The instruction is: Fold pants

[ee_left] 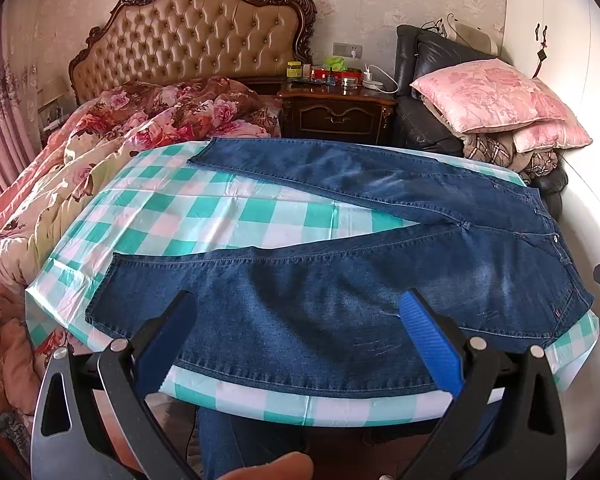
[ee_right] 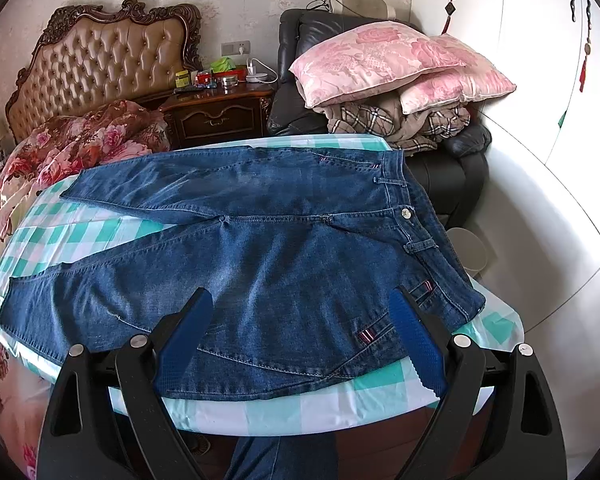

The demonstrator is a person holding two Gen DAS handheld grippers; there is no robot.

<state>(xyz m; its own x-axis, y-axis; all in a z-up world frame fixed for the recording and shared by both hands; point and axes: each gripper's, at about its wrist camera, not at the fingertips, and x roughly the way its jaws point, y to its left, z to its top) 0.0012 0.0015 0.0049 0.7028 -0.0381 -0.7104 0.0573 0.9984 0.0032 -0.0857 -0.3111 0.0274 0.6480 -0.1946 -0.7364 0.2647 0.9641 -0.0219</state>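
Both hand-held grippers, my left (ee_left: 296,324) and right (ee_right: 300,322), gaping wide, holding nothing, hovering over near edge of jeans (ee_right: 260,248). Jeans flat on table (ee_left: 220,216), legs spread apart. No fold made yet; all folding left.

A table under a green, pink and white checked cloth (ee_left: 204,216) fills the middle of both views. To its left lies a bed with a rumpled floral quilt (ee_left: 112,136), and a tufted tan headboard (ee_left: 192,36) in a carved dark frame stands at the upper left. Right of the headboard is a dark wooden nightstand (ee_left: 336,114) crowded with small things, among them what may be a yellow-lidded jar (ee_left: 295,69) and a white charger cable (ee_left: 380,74). A black leather armchair (ee_right: 300,40) at the upper right carries two pink floral pillows (ee_right: 376,60) on a folded plaid blanket (ee_right: 388,122). White wardrobe doors (ee_right: 500,40) run along the right edge.
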